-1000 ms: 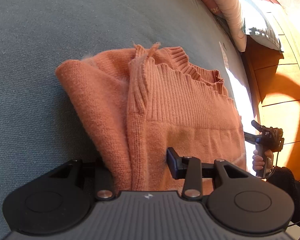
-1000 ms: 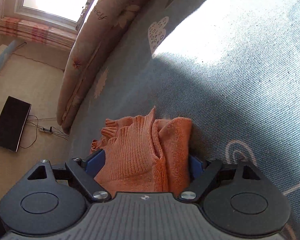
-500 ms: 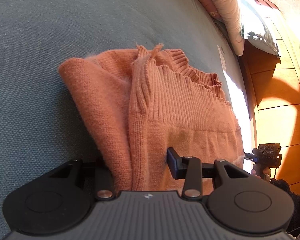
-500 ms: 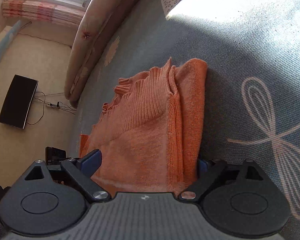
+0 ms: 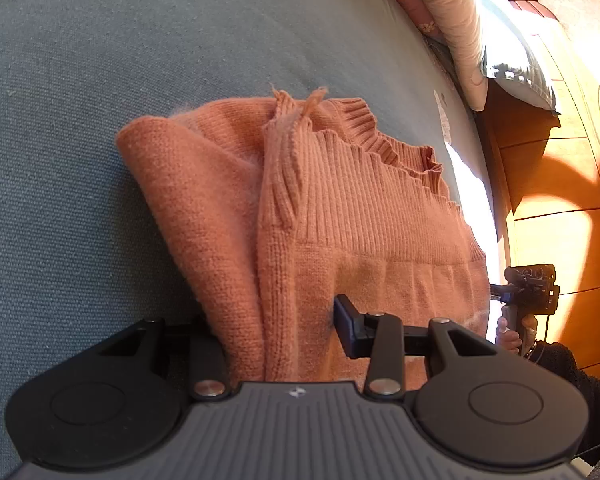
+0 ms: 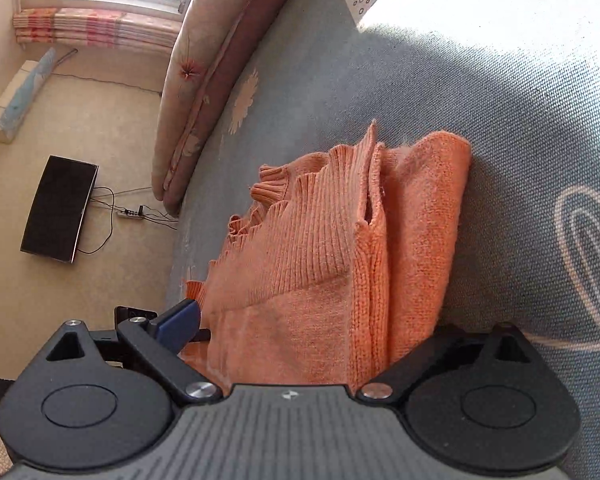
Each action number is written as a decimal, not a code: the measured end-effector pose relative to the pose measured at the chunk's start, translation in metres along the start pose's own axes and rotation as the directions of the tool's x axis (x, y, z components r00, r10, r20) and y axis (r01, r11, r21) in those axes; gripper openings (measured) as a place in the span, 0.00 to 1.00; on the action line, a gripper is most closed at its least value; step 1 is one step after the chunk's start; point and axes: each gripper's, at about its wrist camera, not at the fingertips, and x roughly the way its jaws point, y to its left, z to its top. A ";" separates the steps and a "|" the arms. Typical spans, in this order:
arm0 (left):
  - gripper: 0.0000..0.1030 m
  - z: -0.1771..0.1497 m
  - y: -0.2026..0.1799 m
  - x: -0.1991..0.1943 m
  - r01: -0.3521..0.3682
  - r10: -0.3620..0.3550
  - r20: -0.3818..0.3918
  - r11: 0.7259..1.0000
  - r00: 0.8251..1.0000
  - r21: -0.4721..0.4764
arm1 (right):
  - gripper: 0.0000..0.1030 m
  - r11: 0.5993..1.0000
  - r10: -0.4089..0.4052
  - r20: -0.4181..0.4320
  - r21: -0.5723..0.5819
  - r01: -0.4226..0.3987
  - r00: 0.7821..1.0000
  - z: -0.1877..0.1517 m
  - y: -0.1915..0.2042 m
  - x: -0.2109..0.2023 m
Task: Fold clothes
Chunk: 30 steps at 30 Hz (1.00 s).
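Observation:
An orange knit sweater (image 5: 340, 216) lies folded on the blue-grey bedspread (image 5: 100, 100), ribbed hem on top. My left gripper (image 5: 276, 320) is shut on its near fold: the right finger (image 5: 346, 326) presses into the knit and the left finger is hidden under the fold. In the right wrist view the sweater (image 6: 324, 264) runs between the wide-set fingers of my right gripper (image 6: 312, 320), whose jaws are opening. Its blue left pad (image 6: 182, 318) stands clear of the cloth and its right finger is hidden behind the fold. The right gripper (image 5: 530, 288), held by a hand, also shows at the bed's edge.
A long floral bolster (image 6: 204, 80) lies along the bed's far side. A pillow (image 5: 512, 64) rests by the wooden headboard (image 5: 560, 200). On the floor are a black flat panel (image 6: 60, 208) and a power strip with cables (image 6: 130, 212).
The right gripper has drawn back from the sweater and spread its jaws wider, so more of the garment shows. The left gripper and its grip have not moved.

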 end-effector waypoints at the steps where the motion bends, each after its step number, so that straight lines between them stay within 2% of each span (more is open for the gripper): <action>1: 0.39 0.000 0.000 0.000 -0.001 0.001 -0.001 1.000 1.000 0.000 | 0.96 1.000 -0.011 -0.012 -0.010 0.010 1.000 0.002 0.002 0.003; 4: 0.39 0.000 0.000 0.000 -0.002 0.002 -0.001 1.000 1.000 0.000 | 0.95 1.000 -0.017 -0.035 -0.011 0.016 0.999 0.001 0.003 0.003; 6: 0.39 0.000 -0.001 0.000 -0.003 0.003 0.000 1.000 1.000 0.000 | 0.88 0.999 -0.033 -0.034 -0.017 0.032 0.999 -0.001 0.002 0.002; 9: 0.40 0.001 -0.001 0.001 -0.003 0.003 -0.004 1.000 1.000 0.008 | 0.83 0.997 -0.067 -0.033 -0.047 0.065 0.997 -0.003 0.004 0.002; 15: 0.39 0.009 -0.007 0.001 -0.011 0.013 -0.035 0.998 0.999 0.062 | 0.83 0.995 -0.081 -0.011 -0.054 0.081 0.997 -0.008 0.003 0.002; 18: 0.38 0.008 0.002 0.000 0.033 -0.033 -0.025 0.999 0.999 0.012 | 0.83 0.995 -0.083 -0.011 -0.047 0.082 0.996 -0.008 0.003 0.002; 21: 0.38 0.000 0.014 -0.002 0.093 -0.096 -0.032 0.992 0.995 -0.083 | 0.83 0.996 -0.084 -0.011 -0.041 0.084 0.996 -0.008 0.003 0.002; 23: 0.39 -0.011 0.015 -0.002 0.104 -0.109 -0.070 0.991 0.992 -0.080 | 0.83 0.996 -0.085 -0.012 -0.039 0.084 0.996 -0.008 0.003 0.002; 26: 0.39 -0.012 0.018 -0.005 0.116 -0.121 -0.045 0.987 0.992 -0.108 | 0.83 0.996 -0.079 -0.014 -0.033 0.078 0.997 -0.007 0.001 0.002; 30: 0.41 0.005 0.018 0.008 0.158 -0.160 -0.004 0.981 0.987 -0.115 | 0.83 0.997 -0.074 -0.023 -0.028 0.073 0.997 -0.006 -0.001 0.000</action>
